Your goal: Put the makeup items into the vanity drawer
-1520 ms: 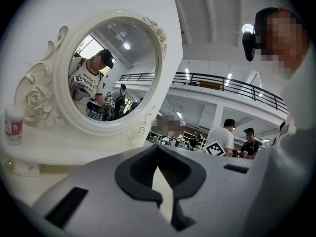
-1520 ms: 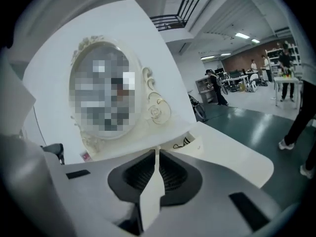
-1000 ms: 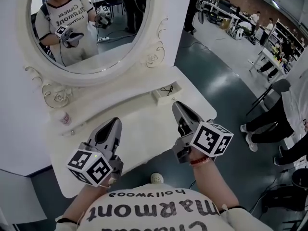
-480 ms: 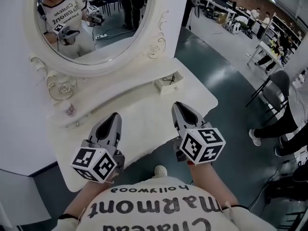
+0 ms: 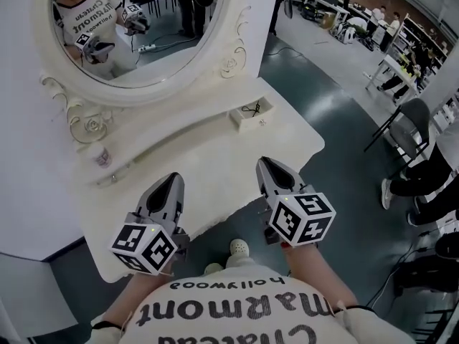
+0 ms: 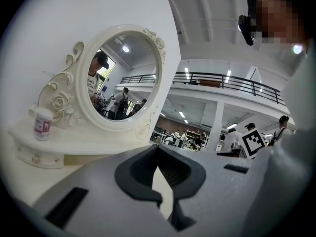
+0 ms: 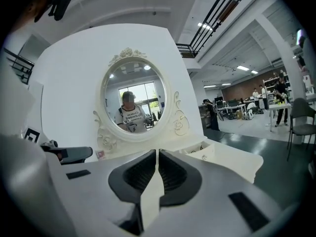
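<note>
White vanity table (image 5: 215,167) fills the head view, its oval mirror (image 5: 136,27) above a raised shelf and grey workshop floor beyond. At the shelf's far left stands 1 small jar (image 5: 102,156) with a pink label, upright, just beside the mirror's carved scroll. At the shelf's right end the vanity drawer (image 5: 251,113) is pulled out, and a thin dark looped thing we cannot identify lies inside. The jar sits outside the drawer, so we judge it is what remains to go in. To do that well, we would spread the jaws wider than the jar before nearing it and come in level from the front. We would close on its body below the cap rather than on the cap, then lift straight up so it clears the shelf. From there we would carry it rightward and lower it into the drawer's bare part, not onto the dark thing. The jar looks small and light, and a glancing touch could tip it, so the approach should be slow.

Our left gripper (image 5: 171,180) hovers over the table's front edge, well apart from the jar. Its own view shows the 2 jaws pressed together at the tips, with nothing between them and touching nothing. Our right gripper (image 5: 264,163) hangs beside it at like height, jaws likewise closed tip to tip, empty, and short of the drawer.
</note>
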